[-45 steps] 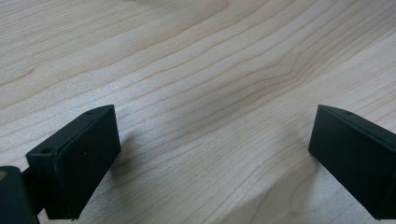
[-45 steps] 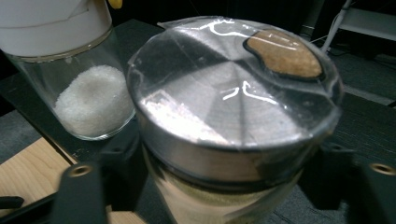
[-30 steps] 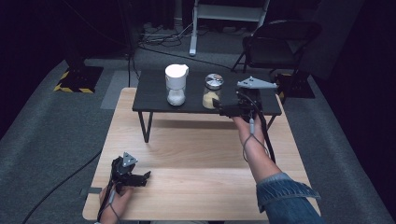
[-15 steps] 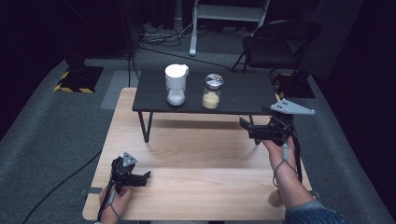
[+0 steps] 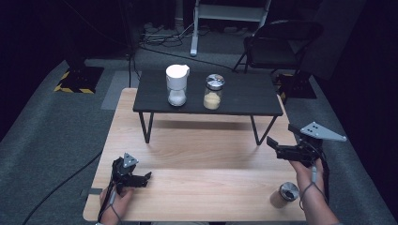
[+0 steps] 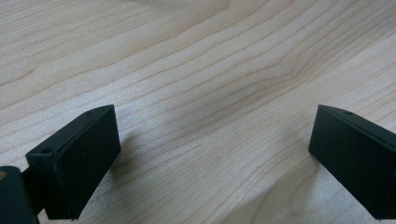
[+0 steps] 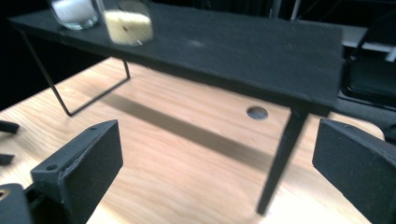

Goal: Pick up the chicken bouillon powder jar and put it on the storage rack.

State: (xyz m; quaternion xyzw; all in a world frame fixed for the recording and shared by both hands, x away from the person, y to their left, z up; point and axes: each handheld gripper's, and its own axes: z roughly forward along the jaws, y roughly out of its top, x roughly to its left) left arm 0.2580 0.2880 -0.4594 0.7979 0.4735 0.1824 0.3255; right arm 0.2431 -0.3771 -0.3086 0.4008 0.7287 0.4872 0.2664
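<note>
the right gripper (image 5: 281, 146), jaws wide and empty, is held just in front of the black shelf (image 5: 244, 101), so the brown jar (image 5: 284, 194) nearer the person is best approached low and squarely.

Bare wooden table (image 5: 202, 150) ahead of both tongs — black shelf (image 5: 244, 96) and brown jar (image 5: 284, 194) obstruct.

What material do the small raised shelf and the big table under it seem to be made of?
Raised shelf: matte black board, perhaps painted wood, on thin black metal-looking wire legs. Table: light wood or wood-look laminate, smooth, with clear grain lines.
</note>
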